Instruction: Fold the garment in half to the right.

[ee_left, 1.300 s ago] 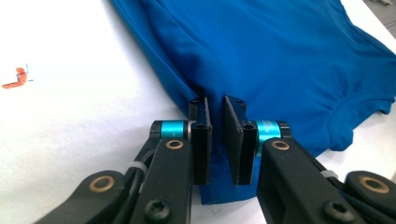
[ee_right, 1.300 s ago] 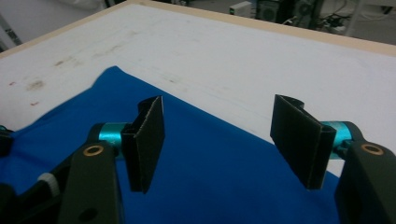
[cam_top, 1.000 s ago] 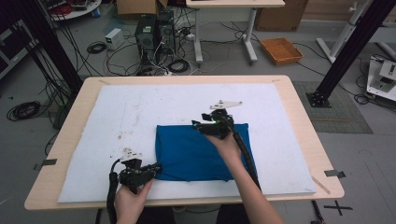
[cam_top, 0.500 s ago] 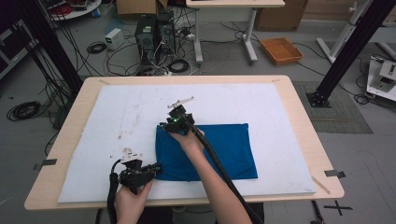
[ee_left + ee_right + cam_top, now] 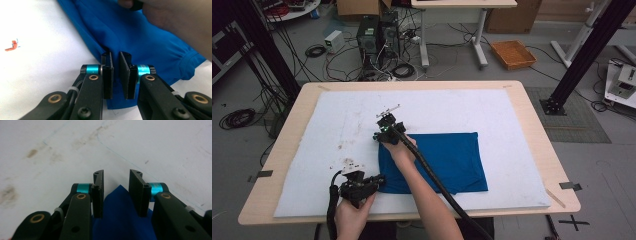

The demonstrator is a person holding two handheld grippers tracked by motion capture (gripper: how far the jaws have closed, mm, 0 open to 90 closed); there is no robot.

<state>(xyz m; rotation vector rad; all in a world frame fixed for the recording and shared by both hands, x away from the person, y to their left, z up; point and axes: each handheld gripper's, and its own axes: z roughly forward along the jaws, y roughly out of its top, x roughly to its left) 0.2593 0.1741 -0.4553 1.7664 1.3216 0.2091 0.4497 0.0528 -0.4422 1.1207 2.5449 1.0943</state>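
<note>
1. The blue cloth (image 5: 437, 162) lies folded on the white mat (image 5: 512, 120), toward the near edge
2. Left gripper (image 5: 116, 75) is clamped on the near-left corner, likely anchoring it
3. Right gripper (image 5: 115, 192), jaws apart and just been closing, straddles the far-left corner, seemingly for another fold

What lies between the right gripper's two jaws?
A corner of the blue cloth lies between the jaws of the right gripper, which have just been closing but do not yet press it, as the right gripper view shows.
</note>
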